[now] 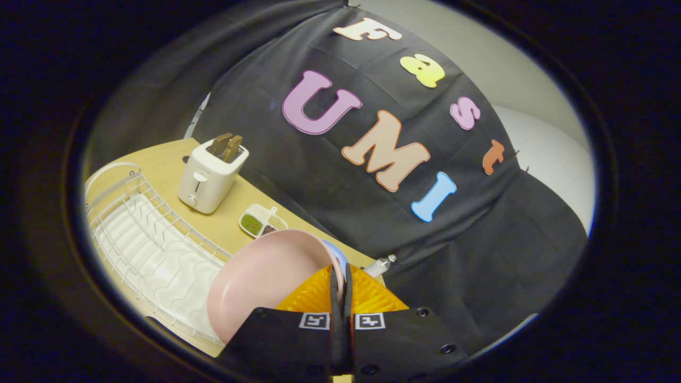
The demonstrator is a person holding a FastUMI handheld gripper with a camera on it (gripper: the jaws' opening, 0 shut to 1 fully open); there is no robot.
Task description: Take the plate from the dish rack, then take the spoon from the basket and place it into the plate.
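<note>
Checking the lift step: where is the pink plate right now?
In the gripper view, the round pink plate is clamped by its rim in the shut tool, raised between the white wire dish rack and the orange basket.

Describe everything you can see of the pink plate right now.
The pink plate is round, matte and smooth, plastic or ceramic by its look, with a raised rim. It is tilted on edge, its hollow face turned towards the white dish rack, whose slots hold nothing. The gripper is shut on the plate's rim, both fingers pinching its edge. A blue rim peeks out behind it, and an orange basket lies just beyond.
</note>
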